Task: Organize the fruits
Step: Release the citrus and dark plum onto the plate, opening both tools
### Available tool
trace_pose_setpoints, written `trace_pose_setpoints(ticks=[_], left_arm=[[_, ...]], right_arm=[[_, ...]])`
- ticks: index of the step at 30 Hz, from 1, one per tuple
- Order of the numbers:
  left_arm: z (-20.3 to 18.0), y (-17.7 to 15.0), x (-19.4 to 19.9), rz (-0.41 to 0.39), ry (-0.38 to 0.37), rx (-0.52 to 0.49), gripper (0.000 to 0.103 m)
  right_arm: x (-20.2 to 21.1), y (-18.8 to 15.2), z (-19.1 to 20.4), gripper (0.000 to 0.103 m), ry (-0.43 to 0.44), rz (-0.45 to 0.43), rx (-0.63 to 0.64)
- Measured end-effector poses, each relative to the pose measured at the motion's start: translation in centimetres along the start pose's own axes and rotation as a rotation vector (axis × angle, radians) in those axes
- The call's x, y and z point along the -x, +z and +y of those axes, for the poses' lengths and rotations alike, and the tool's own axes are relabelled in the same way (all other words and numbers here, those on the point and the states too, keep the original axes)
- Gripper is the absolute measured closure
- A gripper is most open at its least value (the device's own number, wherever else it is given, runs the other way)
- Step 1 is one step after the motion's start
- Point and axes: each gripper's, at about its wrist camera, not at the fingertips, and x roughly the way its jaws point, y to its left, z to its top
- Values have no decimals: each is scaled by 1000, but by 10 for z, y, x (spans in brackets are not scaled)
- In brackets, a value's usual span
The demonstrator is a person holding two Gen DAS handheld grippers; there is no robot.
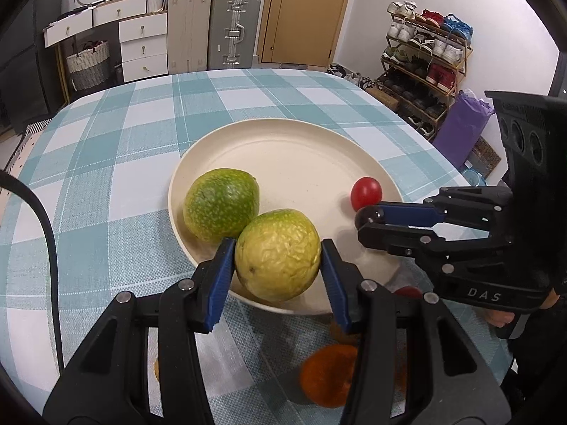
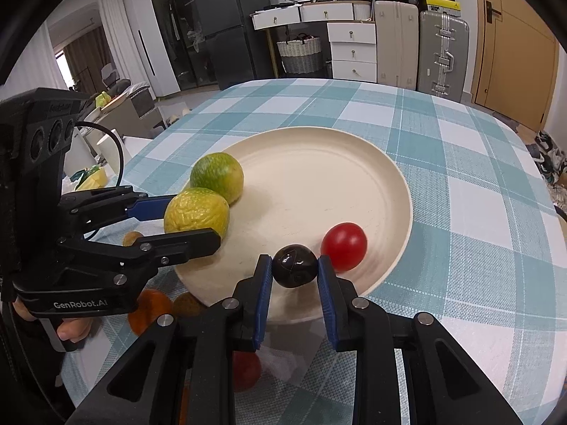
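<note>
While a yellow-green fruit [image 1: 278, 255] sits clamped in the left gripper [image 1: 278, 258] over the near rim of the cream plate [image 1: 304, 152], touching a greener fruit [image 1: 221, 205], the right gripper [image 2: 295, 271] pinches a dark round fruit [image 2: 295, 265] beside a red tomato [image 2: 343, 246] on the checked desk [image 1: 106, 163].

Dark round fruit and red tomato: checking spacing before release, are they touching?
Apart. Right wrist view shows the gripper pad between dark fruit and red tomato.
</note>
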Motion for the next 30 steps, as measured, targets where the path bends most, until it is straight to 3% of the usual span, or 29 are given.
trace_pose_setpoints(ticks=[14, 17, 21, 24, 27, 30], left_arm=[[3, 4, -12, -24, 51, -15, 58], [4, 5, -5, -56, 49, -8, 58], [4, 4, 11, -96, 49, -8, 56], [5, 0, 25, -114, 63, -11, 38], [5, -8, 44, -146, 79, -20, 22], [5, -16, 61, -170, 104, -26, 21]], right_arm=[[-8, 5, -3, 76, -39, 3, -4], [-2, 4, -1, 72, -47, -19, -5], [12, 3, -6, 54, -43, -63, -36], [23, 1, -8, 46, -50, -83, -49], [33, -5, -10, 24, -55, -101, -73], [42, -12, -11, 11, -43, -113, -100]])
